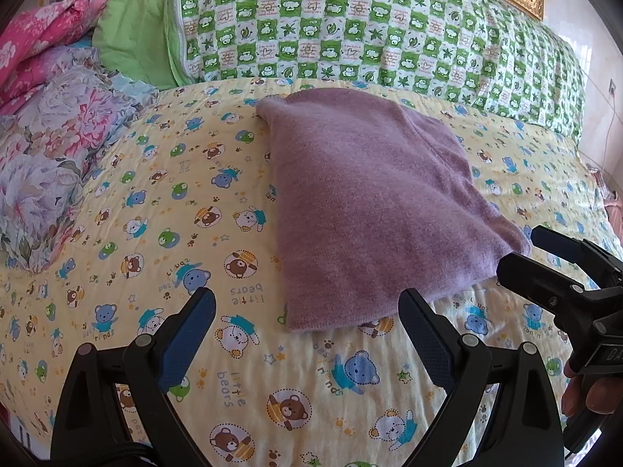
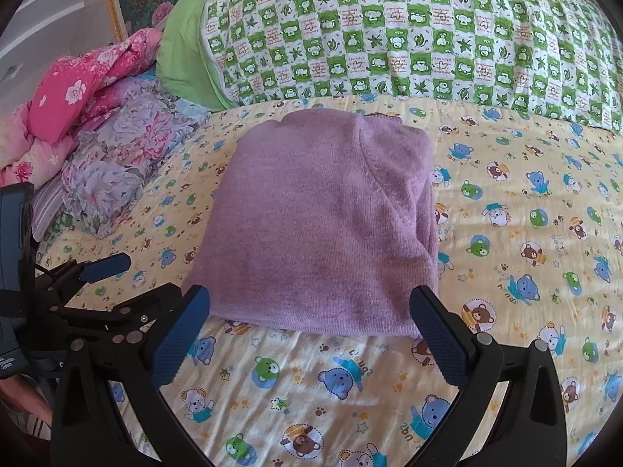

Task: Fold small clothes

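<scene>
In the left wrist view, the purple knitted garment (image 1: 366, 210) lies folded into a compact rectangle on the bed sheet (image 1: 155, 202), which is yellow with small cartoon bears. The left tongs (image 1: 307, 334) stand wide open above the sheet, and nothing is between the two fingers. Their right finger (image 1: 426, 344) appears just at the near edge of the garment; I cannot tell if it touches the cloth. At the right edge, the right tongs (image 1: 523, 253) come in from the side, also spread apart, with their tips near the right corner of the garment. Behind the garment there is a green checked quilt (image 1: 350, 27) along the head of the bed. On the left, a floral blanket (image 1: 58, 148) and a pink flowered blanket (image 1: 43, 43) are piled together.

In the right wrist view, the same purple knitted garment (image 2: 327, 225) is in the middle of the bed sheet (image 2: 525, 233), with a seam line that runs down its right part. The right tongs (image 2: 311, 330) are wide open and empty, one finger close to each near corner of the garment. At the left side, the left tongs (image 2: 117, 284) are seen from the side, open as well, low over the sheet and beside the garment. The green checked quilt (image 2: 409, 31) lies behind, and the pink flowered blanket (image 2: 85, 81) rests upon the floral blanket (image 2: 117, 163) at the left.
</scene>
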The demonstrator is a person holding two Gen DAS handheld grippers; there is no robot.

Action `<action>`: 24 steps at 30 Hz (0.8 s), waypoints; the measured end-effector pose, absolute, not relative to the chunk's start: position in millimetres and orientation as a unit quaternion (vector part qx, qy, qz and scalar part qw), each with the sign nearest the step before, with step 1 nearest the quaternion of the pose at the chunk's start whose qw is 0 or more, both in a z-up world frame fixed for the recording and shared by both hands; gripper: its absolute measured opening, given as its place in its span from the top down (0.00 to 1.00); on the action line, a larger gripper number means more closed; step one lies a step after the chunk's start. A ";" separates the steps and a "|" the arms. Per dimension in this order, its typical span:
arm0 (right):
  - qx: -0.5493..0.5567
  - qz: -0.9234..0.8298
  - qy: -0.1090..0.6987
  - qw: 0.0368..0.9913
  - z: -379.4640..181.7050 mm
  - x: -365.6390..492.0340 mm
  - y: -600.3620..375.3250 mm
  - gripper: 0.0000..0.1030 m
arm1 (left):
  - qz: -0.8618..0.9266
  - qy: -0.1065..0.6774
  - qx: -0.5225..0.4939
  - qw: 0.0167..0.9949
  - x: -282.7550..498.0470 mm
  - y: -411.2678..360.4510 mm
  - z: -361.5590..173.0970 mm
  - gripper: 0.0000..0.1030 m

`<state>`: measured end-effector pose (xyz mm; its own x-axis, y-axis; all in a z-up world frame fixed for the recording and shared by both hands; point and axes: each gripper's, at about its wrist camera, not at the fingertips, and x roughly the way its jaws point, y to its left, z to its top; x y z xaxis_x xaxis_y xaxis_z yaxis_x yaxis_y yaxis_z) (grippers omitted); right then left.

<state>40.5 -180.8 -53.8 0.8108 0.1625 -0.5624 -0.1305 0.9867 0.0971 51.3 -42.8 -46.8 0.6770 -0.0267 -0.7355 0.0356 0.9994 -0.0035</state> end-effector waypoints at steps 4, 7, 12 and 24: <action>0.026 0.076 0.296 0.952 -52.8 41.1 -181.3 0.01 | -0.017 0.399 0.008 0.917 50.9 -44.7 -46.6 0.07; 0.028 0.075 0.295 0.952 -51.6 42.3 -182.5 0.01 | -0.016 0.396 0.016 0.918 51.4 -46.2 -45.6 0.07; 0.031 0.073 0.298 0.951 -51.1 45.9 -185.0 0.01 | -0.013 0.397 0.024 0.917 54.1 -46.7 -44.6 0.08; 0.033 0.073 0.298 0.951 -50.8 48.7 -186.4 0.01 | -0.012 0.407 0.018 0.913 60.6 -44.1 -45.9 0.09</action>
